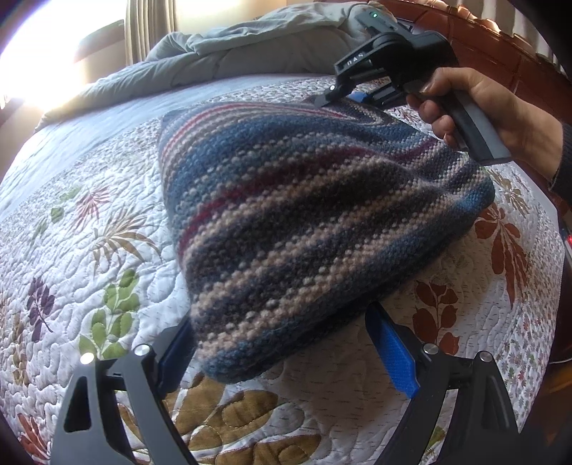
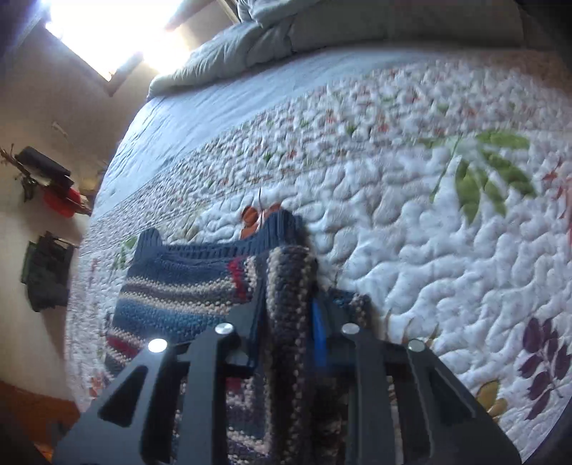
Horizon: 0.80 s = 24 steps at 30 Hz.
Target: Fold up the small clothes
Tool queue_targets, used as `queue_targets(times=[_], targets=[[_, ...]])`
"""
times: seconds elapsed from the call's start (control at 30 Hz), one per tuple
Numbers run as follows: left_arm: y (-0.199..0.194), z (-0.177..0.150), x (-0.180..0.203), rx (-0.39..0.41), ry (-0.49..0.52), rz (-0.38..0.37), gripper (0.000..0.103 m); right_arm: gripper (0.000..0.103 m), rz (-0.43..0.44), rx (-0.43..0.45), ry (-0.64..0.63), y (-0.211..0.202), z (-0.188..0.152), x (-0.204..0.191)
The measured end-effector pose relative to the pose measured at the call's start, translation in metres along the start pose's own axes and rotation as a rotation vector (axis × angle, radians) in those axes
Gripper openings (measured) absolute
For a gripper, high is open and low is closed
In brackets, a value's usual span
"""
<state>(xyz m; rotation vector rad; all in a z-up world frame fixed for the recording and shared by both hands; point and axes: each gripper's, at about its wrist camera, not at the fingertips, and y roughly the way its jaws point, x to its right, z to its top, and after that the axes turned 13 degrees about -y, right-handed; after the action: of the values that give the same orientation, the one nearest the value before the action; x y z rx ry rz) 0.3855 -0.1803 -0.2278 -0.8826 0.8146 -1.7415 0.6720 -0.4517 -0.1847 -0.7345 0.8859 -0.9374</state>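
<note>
A striped knitted garment [image 1: 304, 214] in blue, beige, dark grey and red lies on the floral quilt [image 1: 89, 250]. My left gripper [image 1: 282, 329] is open, its blue pads [image 1: 393, 354] wide apart on either side of the garment's near corner. At the garment's far edge a hand [image 1: 475, 103] holds my right gripper [image 1: 339, 100]. In the right wrist view the right gripper [image 2: 289, 300] is shut on a raised fold of the knit [image 2: 289, 272], and the rest of the garment [image 2: 178, 286] spreads out to the left.
A crumpled grey duvet [image 1: 250, 46] is heaped at the far end of the bed. A reddish-brown headboard [image 1: 500, 53] runs along the right. A bright window [image 2: 107, 32] glares at the upper left, and a wall shelf with dark and red items [image 2: 50, 179] hangs beyond the bed's edge.
</note>
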Motion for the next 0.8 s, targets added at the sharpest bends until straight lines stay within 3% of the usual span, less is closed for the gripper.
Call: queue_targets(times=[0.1, 0.23, 0.33, 0.4, 0.6, 0.7, 0.77, 0.8], targets=[[0.001, 0.000, -0.002, -0.001, -0.005, 0.000, 0.091, 0.010, -0.058, 0.068, 0.054, -0.013, -0.001, 0.009], [0.005, -0.001, -0.005, -0.020, -0.012, 0.005, 0.091, 0.014, -0.081, 0.007, 0.075, 0.003, -0.010, 0.013], [0.004, -0.001, -0.010, -0.042, -0.036, -0.003, 0.091, 0.034, -0.025, 0.002, 0.123, -0.004, -0.012, 0.017], [-0.004, -0.001, -0.015, -0.035, -0.053, -0.020, 0.091, 0.055, 0.024, 0.027, 0.116, -0.024, -0.017, 0.013], [-0.033, 0.006, -0.036, -0.017, -0.131, -0.079, 0.091, 0.056, 0.000, 0.055, 0.070, -0.086, -0.084, -0.006], [-0.040, 0.015, -0.052, -0.031, -0.228, -0.147, 0.091, 0.053, -0.043, 0.013, 0.029, -0.082, -0.119, -0.016], [-0.041, 0.021, -0.065, -0.058, -0.316, -0.192, 0.091, 0.057, -0.098, -0.032, 0.022, -0.069, -0.138, -0.015], [-0.041, 0.023, -0.069, -0.069, -0.347, -0.201, 0.091, 0.057, -0.102, -0.013, 0.045, -0.074, -0.144, -0.013]])
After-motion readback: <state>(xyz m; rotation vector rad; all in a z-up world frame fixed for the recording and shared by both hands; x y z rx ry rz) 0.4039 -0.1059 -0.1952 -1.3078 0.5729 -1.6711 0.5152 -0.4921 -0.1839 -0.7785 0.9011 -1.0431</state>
